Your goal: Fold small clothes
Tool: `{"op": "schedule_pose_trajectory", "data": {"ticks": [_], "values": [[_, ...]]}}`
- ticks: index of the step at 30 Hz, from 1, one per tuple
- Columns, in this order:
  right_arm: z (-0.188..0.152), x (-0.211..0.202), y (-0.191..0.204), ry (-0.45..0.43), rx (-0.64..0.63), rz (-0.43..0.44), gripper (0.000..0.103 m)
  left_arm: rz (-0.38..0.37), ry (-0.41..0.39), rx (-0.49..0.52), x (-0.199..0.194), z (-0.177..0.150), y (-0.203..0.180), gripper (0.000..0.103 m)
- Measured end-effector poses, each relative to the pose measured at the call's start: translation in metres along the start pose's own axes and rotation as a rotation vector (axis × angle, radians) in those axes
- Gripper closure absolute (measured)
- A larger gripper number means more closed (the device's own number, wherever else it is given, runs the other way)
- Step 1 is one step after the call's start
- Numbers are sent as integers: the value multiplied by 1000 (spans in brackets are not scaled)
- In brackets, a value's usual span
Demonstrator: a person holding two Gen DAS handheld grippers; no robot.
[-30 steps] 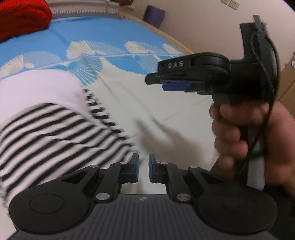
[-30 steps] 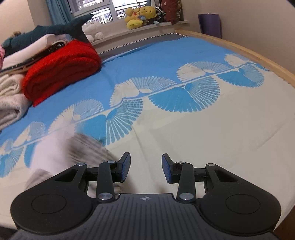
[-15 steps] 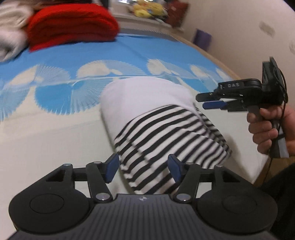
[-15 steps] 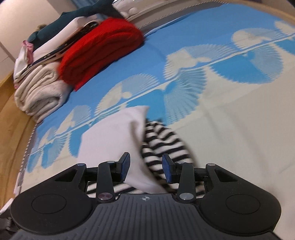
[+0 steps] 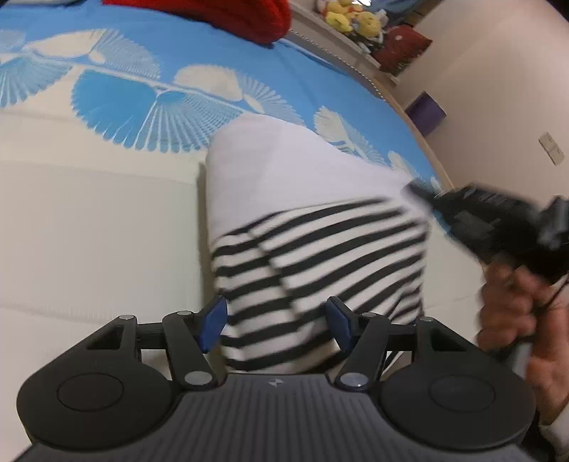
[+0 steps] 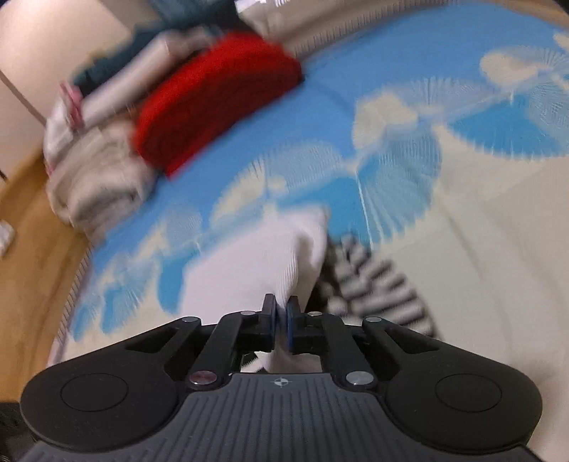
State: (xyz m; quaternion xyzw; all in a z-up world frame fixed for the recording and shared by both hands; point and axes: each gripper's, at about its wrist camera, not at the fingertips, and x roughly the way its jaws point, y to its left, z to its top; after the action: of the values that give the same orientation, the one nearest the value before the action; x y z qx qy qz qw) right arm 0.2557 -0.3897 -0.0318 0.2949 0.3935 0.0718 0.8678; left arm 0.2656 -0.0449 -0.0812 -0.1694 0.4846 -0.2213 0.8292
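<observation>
A small garment (image 5: 306,199), white at the top and black-and-white striped below, lies on the bed. My left gripper (image 5: 276,321) is open over its near striped edge, with cloth showing between the fingers. My right gripper (image 6: 281,320) is shut on the white part of the garment (image 6: 256,270); the striped part (image 6: 377,284) lies to its right. In the left wrist view the right gripper (image 5: 419,192) sits at the garment's right edge, blurred, with a hand on its handle.
The bed has a blue and cream fan-patterned sheet (image 5: 149,103). A red folded blanket (image 6: 213,103) and a stack of pale folded linen (image 6: 96,181) lie at the far side. Plush toys (image 5: 352,21) sit on a ledge. Wooden floor (image 6: 32,248) shows at left.
My right gripper has closed on the white part of the garment. My left gripper has opened wider and moved in over the striped edge. Both views are motion-blurred.
</observation>
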Motion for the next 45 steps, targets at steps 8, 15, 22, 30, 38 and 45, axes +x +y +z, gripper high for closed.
{"op": "schedule_pose_trajectory", "data": {"ticks": [8, 15, 22, 30, 38, 45], "values": [[0, -32, -17, -41, -35, -184, 101, 20, 92, 130, 18, -13, -18, 24], [-24, 19, -17, 139, -167, -365, 101, 60, 157, 161, 25, -23, -16, 19], [-16, -4, -24, 67, -34, -275, 83, -4, 94, 89, 10, -13, -9, 23], [-43, -26, -49, 251, 0, -103, 58, -3, 144, 109, 23, -17, -18, 23], [-71, -30, -63, 325, -89, -158, 92, 38, 184, 141, 32, -24, -21, 20], [-73, -34, -59, 282, -166, -216, 100, 69, 197, 168, 37, -27, -21, 19]]}}
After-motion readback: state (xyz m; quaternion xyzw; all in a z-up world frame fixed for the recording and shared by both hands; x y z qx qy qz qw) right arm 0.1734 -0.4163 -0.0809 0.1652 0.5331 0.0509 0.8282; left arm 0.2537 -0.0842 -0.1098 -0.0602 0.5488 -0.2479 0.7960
